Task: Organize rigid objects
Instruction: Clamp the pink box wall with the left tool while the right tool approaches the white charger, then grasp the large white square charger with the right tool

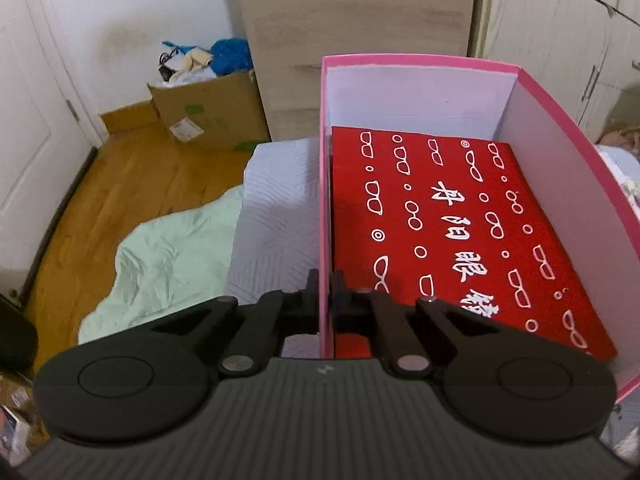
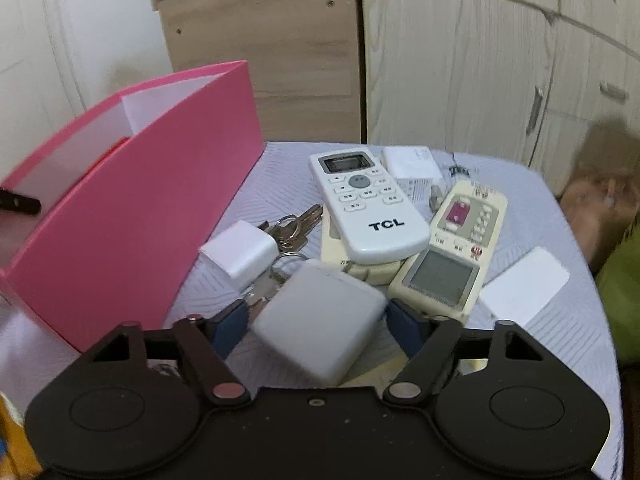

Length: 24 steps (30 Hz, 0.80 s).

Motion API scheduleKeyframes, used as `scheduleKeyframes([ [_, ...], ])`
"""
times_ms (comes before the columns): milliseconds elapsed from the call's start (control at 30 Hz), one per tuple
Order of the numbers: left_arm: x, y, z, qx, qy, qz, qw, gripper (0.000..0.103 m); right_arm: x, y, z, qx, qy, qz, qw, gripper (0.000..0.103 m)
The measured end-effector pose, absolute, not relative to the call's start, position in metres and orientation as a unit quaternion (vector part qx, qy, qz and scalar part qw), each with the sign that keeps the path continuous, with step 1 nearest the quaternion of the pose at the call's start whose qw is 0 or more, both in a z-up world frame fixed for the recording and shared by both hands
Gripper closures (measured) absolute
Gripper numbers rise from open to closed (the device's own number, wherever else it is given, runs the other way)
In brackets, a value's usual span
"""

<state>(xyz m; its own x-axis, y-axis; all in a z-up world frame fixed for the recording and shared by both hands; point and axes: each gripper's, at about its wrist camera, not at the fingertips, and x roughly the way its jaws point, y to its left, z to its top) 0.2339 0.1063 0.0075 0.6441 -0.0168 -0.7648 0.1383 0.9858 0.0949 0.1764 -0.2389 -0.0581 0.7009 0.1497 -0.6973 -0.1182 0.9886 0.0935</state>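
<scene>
My left gripper (image 1: 325, 280) is shut on the left wall of an open pink box (image 1: 325, 160), which stands on a table. A red box with white glasses print (image 1: 452, 216) lies inside it. My right gripper (image 2: 318, 320) is shut on a large white charger block (image 2: 320, 320), held above the table. The pink box (image 2: 132, 216) stands at the left in the right wrist view. On the table lie a small white charger (image 2: 240, 254), keys (image 2: 290, 228), a white TCL remote (image 2: 366, 204), a cream remote (image 2: 452, 248) and a white card (image 2: 524, 290).
A small white box (image 2: 412, 166) lies behind the remotes. The table has a pale quilted cover (image 1: 276, 208). Wooden cabinets (image 2: 460, 60) stand behind. A cardboard box (image 1: 208, 112) and a green cloth (image 1: 168, 264) lie on the wooden floor at left.
</scene>
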Motion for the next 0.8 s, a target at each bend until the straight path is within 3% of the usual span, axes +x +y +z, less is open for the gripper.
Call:
scheduleKeyframes([
  [500, 0.223, 0.104, 0.006, 0.075, 0.401, -0.071, 0.910, 0.099, 0.180, -0.246, -0.065, 0.038, 0.388, 0.088, 0.916, 0.022],
  [800, 0.219, 0.114, 0.006, 0.062, 0.398, -0.083, 0.912, 0.099, 0.179, -0.264, -0.063, 0.125, 0.388, 0.096, 0.908, 0.025],
])
